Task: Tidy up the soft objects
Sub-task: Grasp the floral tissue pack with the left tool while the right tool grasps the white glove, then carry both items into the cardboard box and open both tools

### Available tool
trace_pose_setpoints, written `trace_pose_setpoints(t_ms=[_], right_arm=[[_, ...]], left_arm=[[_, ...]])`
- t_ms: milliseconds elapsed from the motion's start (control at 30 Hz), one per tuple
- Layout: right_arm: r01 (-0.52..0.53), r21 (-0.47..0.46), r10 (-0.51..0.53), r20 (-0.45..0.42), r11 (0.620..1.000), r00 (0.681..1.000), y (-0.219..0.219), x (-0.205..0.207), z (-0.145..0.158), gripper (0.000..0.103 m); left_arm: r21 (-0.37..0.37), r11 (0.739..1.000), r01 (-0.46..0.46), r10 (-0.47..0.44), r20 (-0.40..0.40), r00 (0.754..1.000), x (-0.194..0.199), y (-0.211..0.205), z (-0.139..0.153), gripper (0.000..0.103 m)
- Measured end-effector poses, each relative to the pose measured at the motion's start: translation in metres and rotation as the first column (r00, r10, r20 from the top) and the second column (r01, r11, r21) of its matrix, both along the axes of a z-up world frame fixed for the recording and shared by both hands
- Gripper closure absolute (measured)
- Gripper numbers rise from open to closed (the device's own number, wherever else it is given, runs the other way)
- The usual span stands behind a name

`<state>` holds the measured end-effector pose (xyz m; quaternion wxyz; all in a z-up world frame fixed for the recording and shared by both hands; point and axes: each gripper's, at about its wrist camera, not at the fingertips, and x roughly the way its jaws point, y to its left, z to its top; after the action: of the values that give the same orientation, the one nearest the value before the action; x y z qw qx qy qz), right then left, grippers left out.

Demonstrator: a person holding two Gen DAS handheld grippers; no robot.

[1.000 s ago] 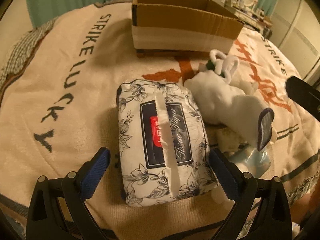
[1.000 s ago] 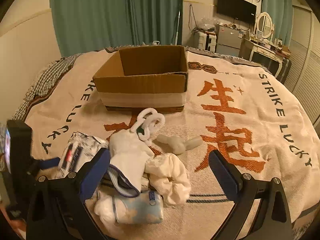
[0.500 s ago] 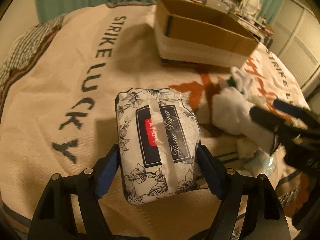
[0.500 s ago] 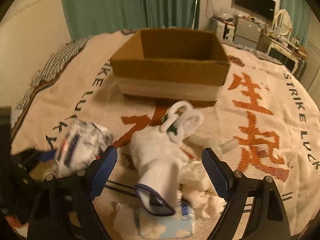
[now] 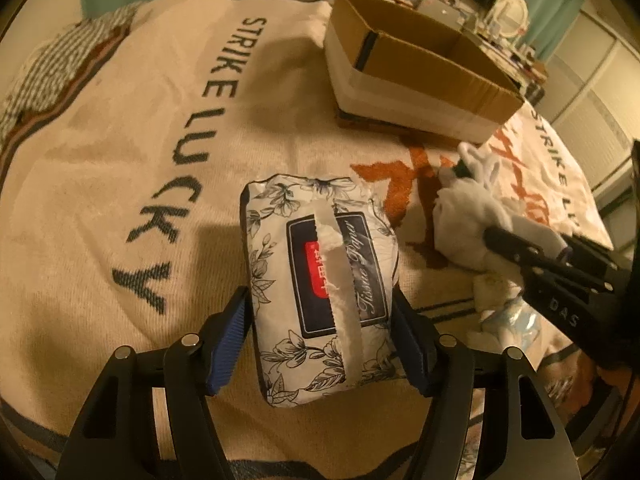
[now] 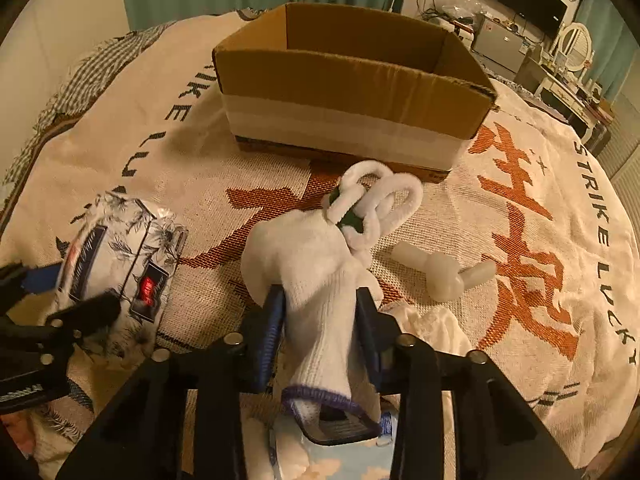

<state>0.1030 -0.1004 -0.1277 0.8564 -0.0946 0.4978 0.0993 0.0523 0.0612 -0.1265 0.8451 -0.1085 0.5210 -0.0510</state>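
A floral tissue pack [image 5: 320, 276] lies on the printed blanket; my left gripper [image 5: 320, 340] is shut on its near end, blue pads pressed to both sides. The pack also shows in the right wrist view [image 6: 116, 252]. My right gripper [image 6: 320, 320] is shut on a white sock [image 6: 312, 280] with a purple-edged cuff; it also shows in the left wrist view [image 5: 472, 220]. A white fuzzy looped thing [image 6: 372, 200] lies at the sock's far end. An open cardboard box [image 6: 348, 88] stands beyond, seen also in the left wrist view [image 5: 420, 76].
A pale rubbery knotted piece [image 6: 444, 276] lies right of the sock. A crumpled white cloth [image 6: 436, 328] and a light blue printed item [image 6: 340, 460] lie under my right gripper. Curtains, a TV and furniture stand behind the bed.
My left gripper closed on the tissue pack and has shifted it left. My right gripper moved forward over the pile and closed on the white sock.
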Motion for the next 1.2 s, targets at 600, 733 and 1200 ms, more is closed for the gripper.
trace_pose_setpoints(t_ms=[600, 733, 1200], right_arm=[[-0.014, 0.245, -0.029, 0.17, 0.969, 0.985, -0.032, -0.046, 0.114, 0.074], [-0.02, 0.284, -0.044, 0.217, 0.959, 0.975, -0.044, -0.043, 0.143, 0.074], [-0.052, 0.247, -0.036, 0.338, 0.968, 0.94, -0.062, 0.094, 0.186, 0.074]], left_arm=[[-0.008, 0.999, 0.035, -0.032, 0.189, 0.982, -0.023, -0.023, 0.09, 0.053], [0.028, 0.998, 0.053, -0.059, 0.268, 0.962, -0.012, -0.034, 0.125, 0.053], [0.112, 0.991, 0.073, -0.111, 0.391, 0.914, 0.133, -0.064, 0.16, 0.053]])
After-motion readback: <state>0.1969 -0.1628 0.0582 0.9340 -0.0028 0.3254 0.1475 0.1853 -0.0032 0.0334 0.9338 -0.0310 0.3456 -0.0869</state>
